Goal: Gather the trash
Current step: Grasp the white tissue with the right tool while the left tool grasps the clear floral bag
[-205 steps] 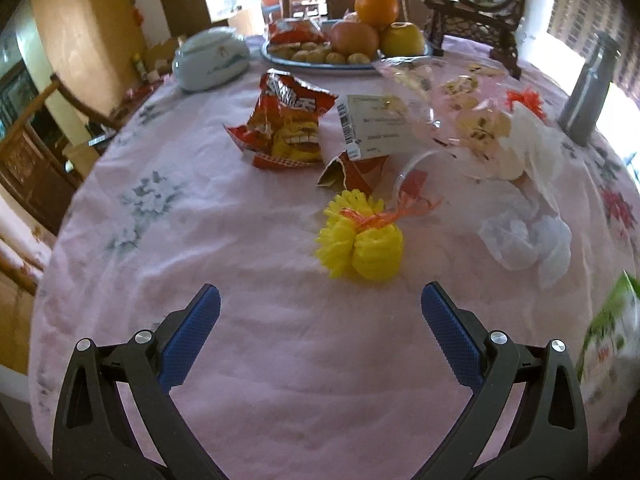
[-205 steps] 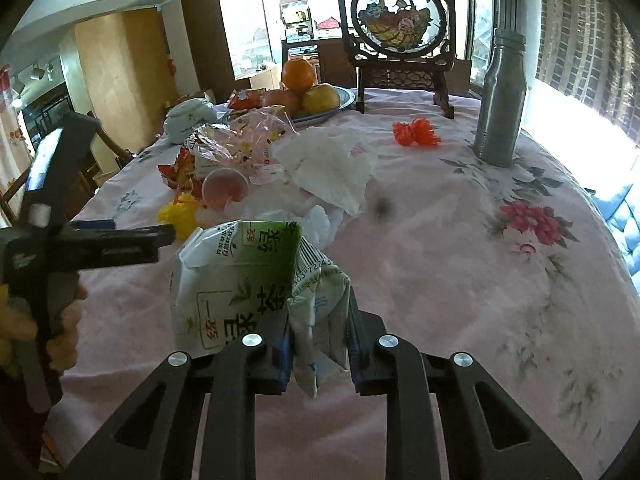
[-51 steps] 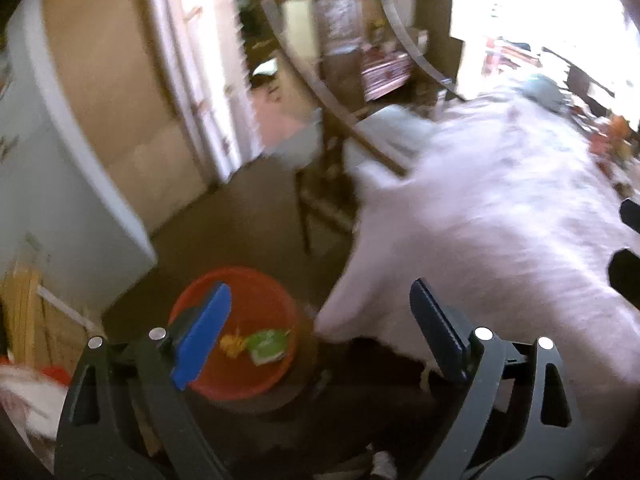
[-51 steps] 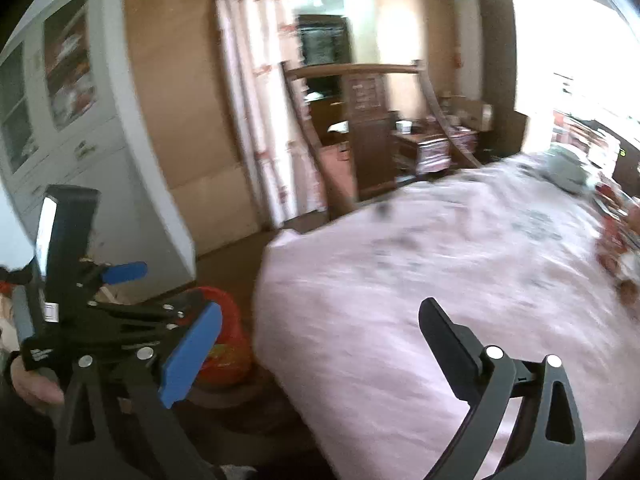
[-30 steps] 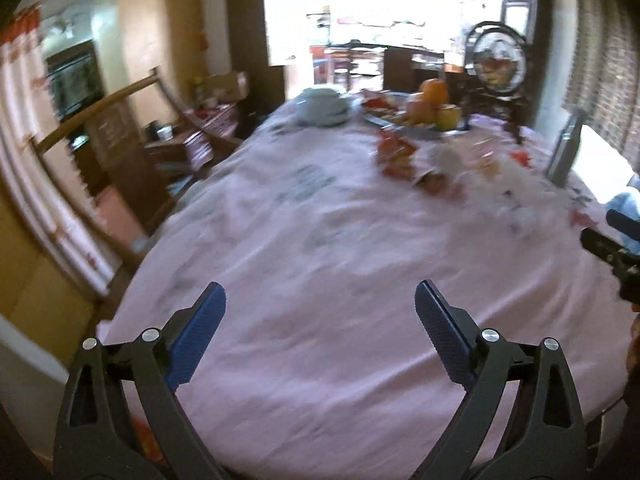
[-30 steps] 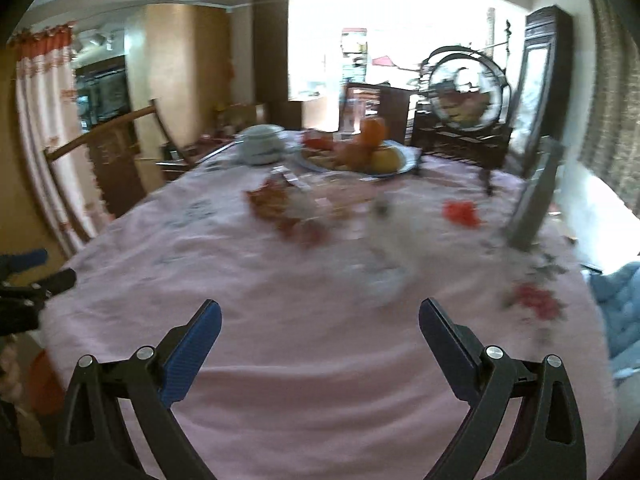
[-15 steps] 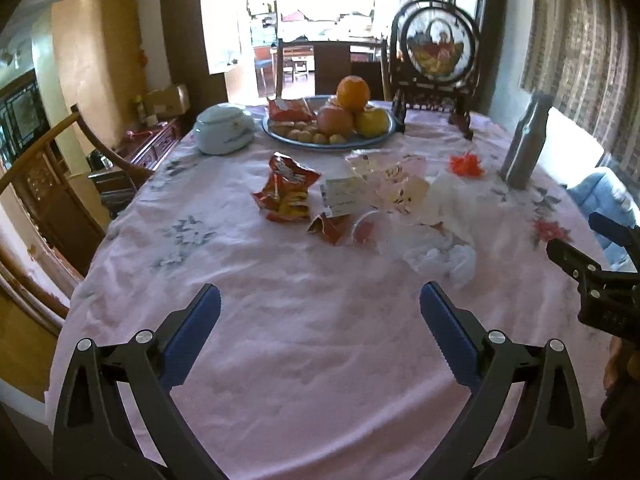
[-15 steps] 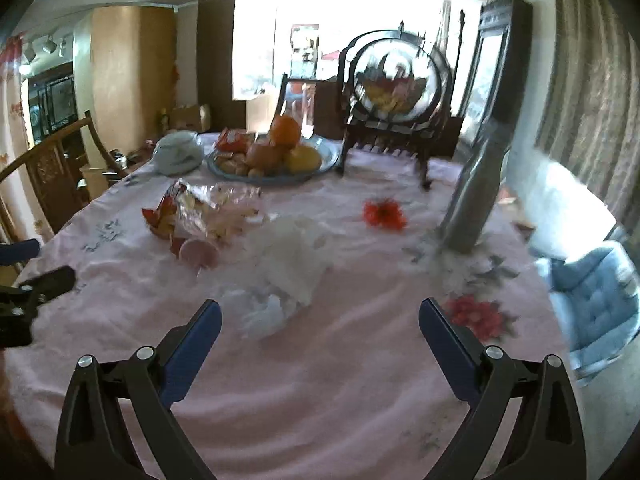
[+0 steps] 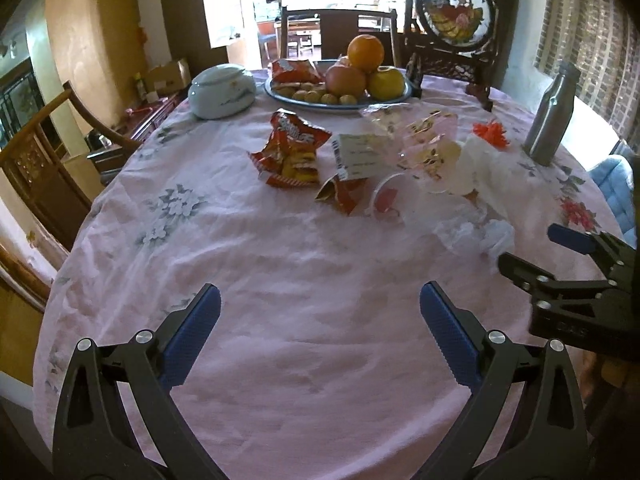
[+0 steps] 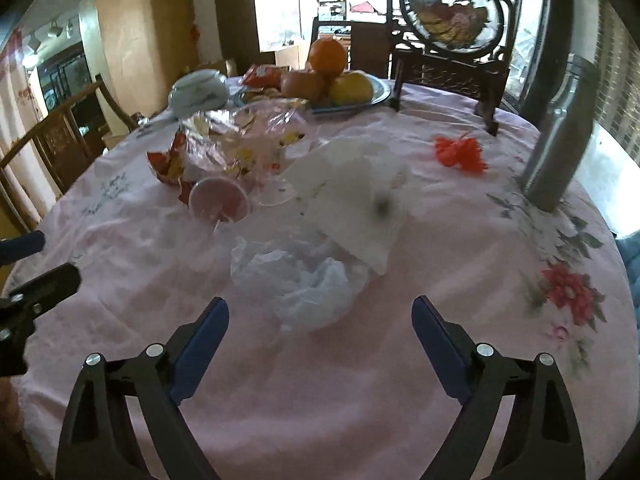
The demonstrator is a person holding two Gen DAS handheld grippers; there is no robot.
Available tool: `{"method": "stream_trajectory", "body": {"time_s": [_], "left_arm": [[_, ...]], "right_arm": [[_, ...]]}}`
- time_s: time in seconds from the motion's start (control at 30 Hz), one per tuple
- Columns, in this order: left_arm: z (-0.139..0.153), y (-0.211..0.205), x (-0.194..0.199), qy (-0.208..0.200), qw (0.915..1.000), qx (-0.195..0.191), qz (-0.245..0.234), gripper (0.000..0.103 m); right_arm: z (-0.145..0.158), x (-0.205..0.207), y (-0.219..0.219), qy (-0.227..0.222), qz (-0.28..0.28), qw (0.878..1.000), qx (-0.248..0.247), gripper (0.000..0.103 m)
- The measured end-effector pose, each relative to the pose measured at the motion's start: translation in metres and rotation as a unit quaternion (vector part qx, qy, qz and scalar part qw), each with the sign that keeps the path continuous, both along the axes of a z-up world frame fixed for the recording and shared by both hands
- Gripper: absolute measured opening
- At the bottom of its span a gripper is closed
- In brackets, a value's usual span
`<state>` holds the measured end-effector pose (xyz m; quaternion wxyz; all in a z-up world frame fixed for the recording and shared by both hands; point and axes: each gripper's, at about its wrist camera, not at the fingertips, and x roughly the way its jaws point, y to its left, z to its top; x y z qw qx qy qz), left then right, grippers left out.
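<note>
Daylight is pouring in from the blown-out bright doorway [image 9: 320, 4] behind the round table draped in pink floral cloth [image 9: 280, 280], leaving the near room dimmer. Both fisheye views are bending sharply and darkening at the corners. The right wrist view is smearing with motion blur; the left is staying crisp.

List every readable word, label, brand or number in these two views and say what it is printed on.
Nothing can be quoted with confidence.
Red snack bag: white brand lettering, too distorted to read.
White label on the clear wrapper: barcode and printed lines, too small.
Red packet on the fruit plate: print illegible.
</note>
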<state>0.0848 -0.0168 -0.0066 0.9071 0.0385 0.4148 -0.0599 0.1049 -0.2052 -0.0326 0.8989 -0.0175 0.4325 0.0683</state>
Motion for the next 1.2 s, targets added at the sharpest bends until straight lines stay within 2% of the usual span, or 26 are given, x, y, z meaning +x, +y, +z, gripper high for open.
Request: {"method": "stream_trajectory", "body": {"time_s": [0.03, 0.17, 0.33, 0.4, 0.47, 0.7, 0.87, 1.07, 1.2], "left_arm": [[0.000, 0.001, 0.000, 0.001, 1.0000, 0.000, 0.001, 0.096], [-0.003, 0.010, 0.003, 0.006, 0.9999, 0.000, 0.011, 0.096], [-0.004, 0.019, 0.005, 0.009, 0.9998, 0.001, 0.020, 0.096], [-0.004, 0.021, 0.006, 0.009, 0.9997, 0.002, 0.024, 0.096], [-0.004, 0.022, 0.006, 0.011, 0.9996, 0.002, 0.027, 0.096], [0.004, 0.013, 0.007, 0.001, 0.9998, 0.012, 0.016, 0.096], [0.020, -0.002, 0.019, -0.009, 1.0000, 0.002, 0.002, 0.096], [0.040, -0.036, 0.045, -0.030, 0.9990, -0.005, -0.033, 0.096], [0.042, -0.066, 0.072, -0.030, 0.9984, 0.020, -0.043, 0.096]], "right_arm": [[-0.004, 0.005, 0.004, 0.004, 0.000, 1.000, -0.002, 0.089], [-0.014, 0.020, 0.013, 0.019, -0.002, 1.000, 0.000, 0.073], [-0.021, 0.025, 0.008, 0.038, -0.012, 0.999, 0.011, 0.044], [-0.020, 0.021, 0.000, 0.040, -0.019, 0.999, 0.025, 0.029], [-0.015, 0.014, -0.010, 0.038, -0.020, 0.998, 0.049, 0.022], [0.004, -0.030, -0.037, 0.006, -0.013, 0.996, 0.088, 0.022], [0.010, -0.056, -0.056, -0.025, -0.014, 0.993, 0.117, 0.022], [0.011, -0.060, -0.071, -0.046, -0.033, 0.991, 0.124, 0.025], [0.012, -0.061, -0.071, -0.053, -0.027, 0.991, 0.118, 0.025]]}}
